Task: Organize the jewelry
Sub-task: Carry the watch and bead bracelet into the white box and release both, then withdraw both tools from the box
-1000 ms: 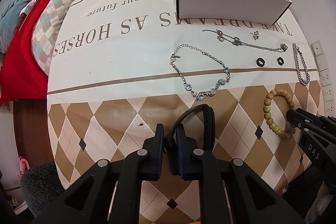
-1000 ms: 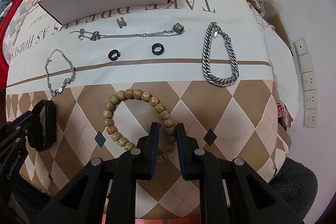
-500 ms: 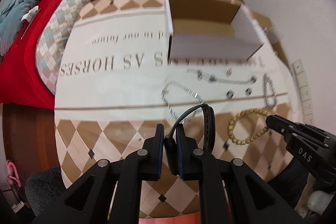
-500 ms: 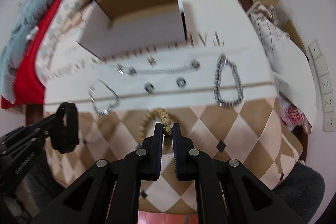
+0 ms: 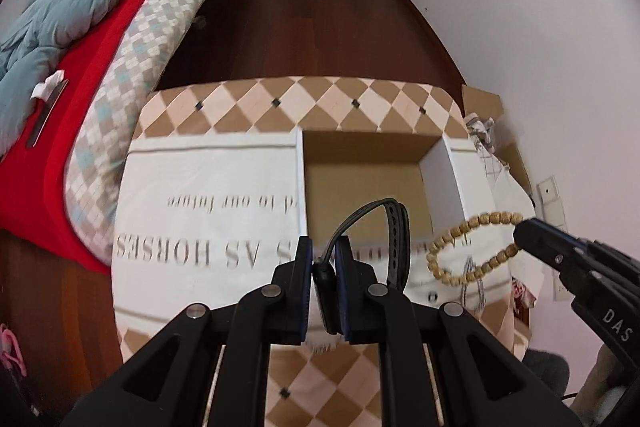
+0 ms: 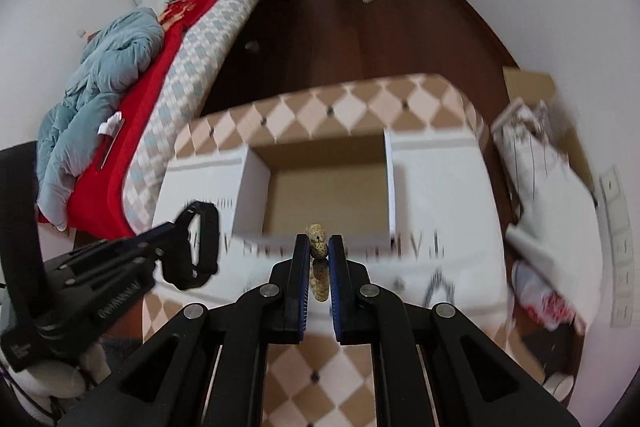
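Left wrist view – left tool (image 5: 323, 259) clamping black strap (image 5: 396, 239), right tool (image 6: 319, 255) pinching bead bracelet (image 6: 318, 247)

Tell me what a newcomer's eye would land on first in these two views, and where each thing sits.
The wooden bead bracelet hangs in the air from the right gripper, whose jaws are shut on its beads, at the right of the left wrist view. Beside it, the left gripper pinches a black perforated strap that loops up above its jaws. Behind both, an open white cardboard box with a brown inside sits on the diamond-patterned tablecloth.
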`<state>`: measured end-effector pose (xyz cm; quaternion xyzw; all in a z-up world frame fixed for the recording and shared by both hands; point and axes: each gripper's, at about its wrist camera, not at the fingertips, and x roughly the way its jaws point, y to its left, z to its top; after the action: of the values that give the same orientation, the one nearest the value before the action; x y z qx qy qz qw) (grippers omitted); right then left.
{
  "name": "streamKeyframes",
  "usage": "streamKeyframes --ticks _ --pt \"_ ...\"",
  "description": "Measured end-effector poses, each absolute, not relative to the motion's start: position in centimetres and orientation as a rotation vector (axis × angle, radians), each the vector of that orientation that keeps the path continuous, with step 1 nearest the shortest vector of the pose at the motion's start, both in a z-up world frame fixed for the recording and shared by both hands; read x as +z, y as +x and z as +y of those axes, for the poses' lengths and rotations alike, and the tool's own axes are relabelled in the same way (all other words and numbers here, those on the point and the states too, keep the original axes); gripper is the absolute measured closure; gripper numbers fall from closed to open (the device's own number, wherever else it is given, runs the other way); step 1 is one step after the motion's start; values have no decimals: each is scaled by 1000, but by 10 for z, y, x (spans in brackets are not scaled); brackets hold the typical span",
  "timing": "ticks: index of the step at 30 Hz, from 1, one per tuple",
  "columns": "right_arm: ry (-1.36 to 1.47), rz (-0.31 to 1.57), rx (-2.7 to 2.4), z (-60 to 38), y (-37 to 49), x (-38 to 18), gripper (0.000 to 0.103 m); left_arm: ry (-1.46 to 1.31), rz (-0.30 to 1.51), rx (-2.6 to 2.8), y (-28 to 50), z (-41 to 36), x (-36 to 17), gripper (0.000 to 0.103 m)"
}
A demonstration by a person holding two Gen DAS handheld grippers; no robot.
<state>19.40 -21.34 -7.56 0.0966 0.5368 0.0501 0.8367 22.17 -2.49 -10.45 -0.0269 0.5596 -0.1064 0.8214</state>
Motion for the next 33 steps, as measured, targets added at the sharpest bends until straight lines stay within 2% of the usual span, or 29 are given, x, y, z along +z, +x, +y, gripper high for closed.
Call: streamKeyframes --ticks 11,14,17,19,21,23,25,26,27,30,33 --pt "174 1214 94 -212 284 -129 93 -93 1304 -236 293 -44 -166 94" --pt "195 1245 121 -213 297 -147 93 -114 1336 -242 305 -46 -175 89" --pt "216 1297 131 -214 303 -159 92 -140 1340 -256 312 -47 -176 89" --pt "224 1324 127 -216 303 -165 85 -141 1319 -261 313 -46 -169 80" --pt "217 1321 102 -219 299 -164 47 -140 1289 -253 312 -44 -161 49" --pt "197 1299 81 -220 294 -159 37 -125 1260 -232 311 -41 -152 34" --pt "148 1284 38 -220 288 -152 37 -93 1228 -202 308 -39 -144 30" --pt "129 1275 20 -220 286 -150 33 -71 1208 -175 305 -37 -140 19" --pt "104 1264 -9 -220 283 -147 23 -55 1193 -157 302 -35 -137 8" --pt "10 1241 -102 -219 272 -143 4 -4 1160 -110 292 -31 -133 1" --pt "-28 1245 -146 -220 263 -148 2 41 1160 -87 282 -29 -136 1"
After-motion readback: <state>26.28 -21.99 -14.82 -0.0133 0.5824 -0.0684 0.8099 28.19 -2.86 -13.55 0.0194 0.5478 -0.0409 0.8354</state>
